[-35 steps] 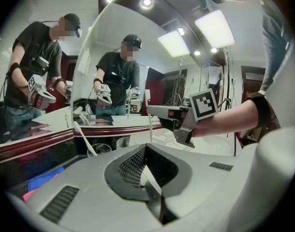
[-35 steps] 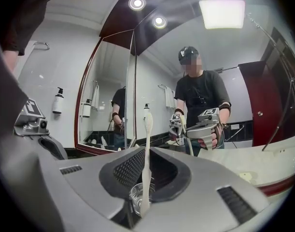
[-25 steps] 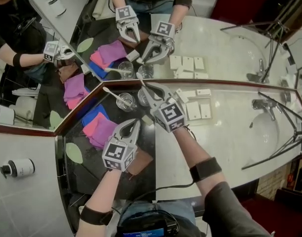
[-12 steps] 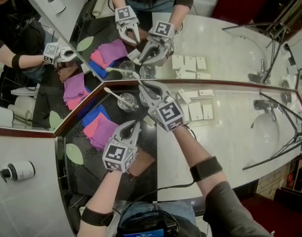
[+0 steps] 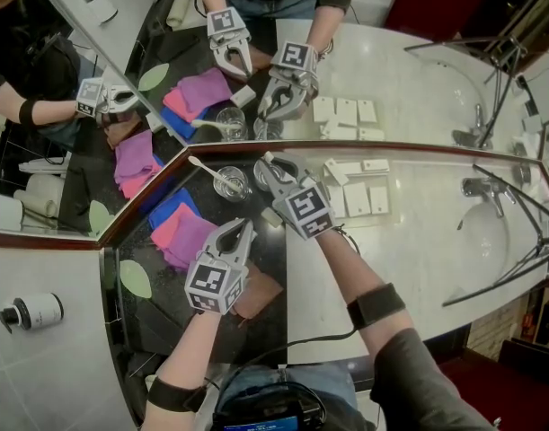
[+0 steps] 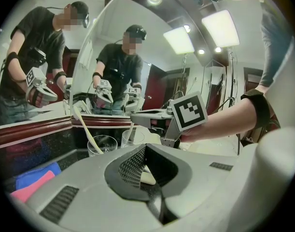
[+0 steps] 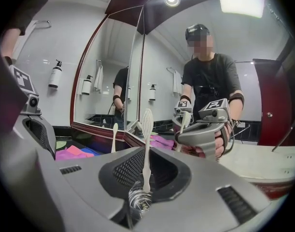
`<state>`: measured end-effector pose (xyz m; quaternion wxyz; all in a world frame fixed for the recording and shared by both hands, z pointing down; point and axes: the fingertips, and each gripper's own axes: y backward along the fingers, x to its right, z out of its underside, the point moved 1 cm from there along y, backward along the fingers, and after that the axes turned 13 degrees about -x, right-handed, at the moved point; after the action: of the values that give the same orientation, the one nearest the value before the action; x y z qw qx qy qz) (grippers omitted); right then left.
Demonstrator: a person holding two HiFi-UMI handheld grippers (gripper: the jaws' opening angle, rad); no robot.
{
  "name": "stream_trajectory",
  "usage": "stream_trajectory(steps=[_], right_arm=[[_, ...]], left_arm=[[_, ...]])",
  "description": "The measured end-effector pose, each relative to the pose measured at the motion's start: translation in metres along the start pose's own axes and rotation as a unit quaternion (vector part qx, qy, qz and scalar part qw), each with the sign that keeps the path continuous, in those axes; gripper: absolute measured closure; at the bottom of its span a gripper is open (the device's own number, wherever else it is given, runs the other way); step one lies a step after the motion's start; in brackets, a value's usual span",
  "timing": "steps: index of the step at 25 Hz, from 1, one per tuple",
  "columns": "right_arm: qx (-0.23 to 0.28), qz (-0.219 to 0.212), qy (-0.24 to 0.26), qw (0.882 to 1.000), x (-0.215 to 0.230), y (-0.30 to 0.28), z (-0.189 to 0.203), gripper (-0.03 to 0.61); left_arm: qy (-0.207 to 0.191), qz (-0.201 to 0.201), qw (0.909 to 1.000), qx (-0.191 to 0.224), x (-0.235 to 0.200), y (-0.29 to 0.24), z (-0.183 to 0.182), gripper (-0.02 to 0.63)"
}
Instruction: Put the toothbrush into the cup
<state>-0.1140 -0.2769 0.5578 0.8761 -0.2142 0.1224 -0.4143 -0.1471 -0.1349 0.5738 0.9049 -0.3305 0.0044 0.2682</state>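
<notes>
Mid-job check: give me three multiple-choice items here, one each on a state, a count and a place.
1. The jaws of the left gripper are: A wide apart; B half open; C shut, empty.
2. Glass cups on the counter, reflections aside: A one; B two; C four.
3. The upright toothbrush has its lower end: A in a cup; B flat on the counter; C in the left gripper.
Key: 1 C, the left gripper view shows them together, nothing between. 2 B, two stand side by side. 3 A, the right gripper, whose jaws have just been opening, holds it with its end in the cup's mouth.
</notes>
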Motion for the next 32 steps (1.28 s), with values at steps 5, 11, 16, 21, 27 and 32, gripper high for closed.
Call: stream_trajectory(steps=[5, 11, 16, 21, 27, 32], right_arm=[[-0.026, 0.011, -0.005, 1.0, 0.003, -0.005, 0.016, 0.474], [-0.044, 0.021, -0.009, 0.999, 0.006, -0.001, 0.028, 0.457], [-0.052, 0.023, -0.012, 0.998, 0.003, 0.009, 0.036, 0.456], [-0.063, 0.015, -0.014, 0.998, -0.005, 0.022, 0.043, 0.388], [-0.061, 0.021, -0.011, 0.998, -0.011, 0.047, 0.043, 0.388], [-0.051, 0.025, -0.013, 0.998, -0.018, 0.079, 0.032, 0.388]], left_arm=[[0.002, 0.0, 1.0, 0.003, -0.004, 0.001, 0.006, 0.614], [0.006, -0.001, 1.0, -0.001, -0.004, 0.006, 0.01, 0.614], [0.001, 0.007, 1.0, -0.003, 0.005, 0.01, 0.008, 0.614], [-0.003, 0.006, 1.0, 0.003, 0.015, 0.015, 0.005, 0.614], [-0.004, 0.008, 0.9999, 0.009, 0.028, 0.024, 0.003, 0.614], [-0.005, 0.008, 0.9999, 0.014, 0.043, 0.037, -0.002, 0.614]])
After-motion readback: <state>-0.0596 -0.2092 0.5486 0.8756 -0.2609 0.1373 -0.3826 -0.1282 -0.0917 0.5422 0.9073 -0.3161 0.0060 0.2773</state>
